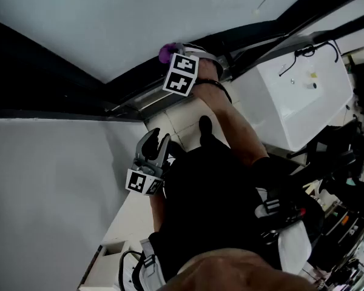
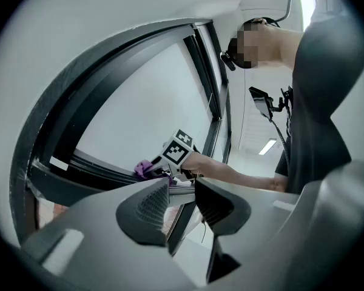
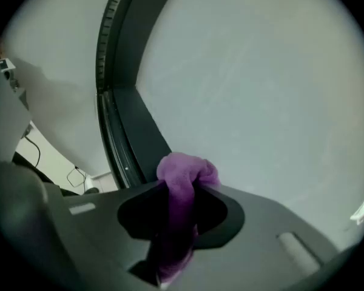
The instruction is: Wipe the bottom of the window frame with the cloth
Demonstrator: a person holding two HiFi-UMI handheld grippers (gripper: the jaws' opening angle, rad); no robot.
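**Head view.** The right gripper (image 1: 173,58) reaches out at 12 o'clock, clamped on a purple cloth (image 1: 165,54). The bunched end of the cloth sits against the dark window frame (image 1: 139,99), at its bottom rail. The left gripper (image 1: 155,143) hangs near the centre, well apart from the frame. A white box (image 1: 291,96) stands at 2 o'clock, just beside the person's forearm (image 1: 230,120), so room for the arm looks tight on that side. Toward 9 o'clock the rail ends in a corner of the frame, which is probably where a stroke must stop.

**Left gripper view.** The left gripper's jaws stand apart with nothing between them; only the far frame shows through the gap. The cloth lies on the bottom rail, just at 9 o'clock of the right gripper's marker cube (image 2: 179,150). From there the rail runs on toward 8 o'clock.

**Right gripper view.** The jaws are pressed together on the cloth. A rounded lump stands out past the tips and a tail hangs toward 6 o'clock.

- **Handling:** The cloth looks light, soft and limp, so it should mould into grooves but could drag or slip out if it is pushed hard.
- **Grip:** Holding it by the bunched middle seems sound, since the lump becomes the wiping face and keeps the hard jaws off the frame.
- **Edges:** A grooved part of the frame runs from 11 o'clock down to the jaws. The glass pane (image 3: 261,71) fills 1 to 4 o'clock close beside it, and its edge should be kept clear of the tips.
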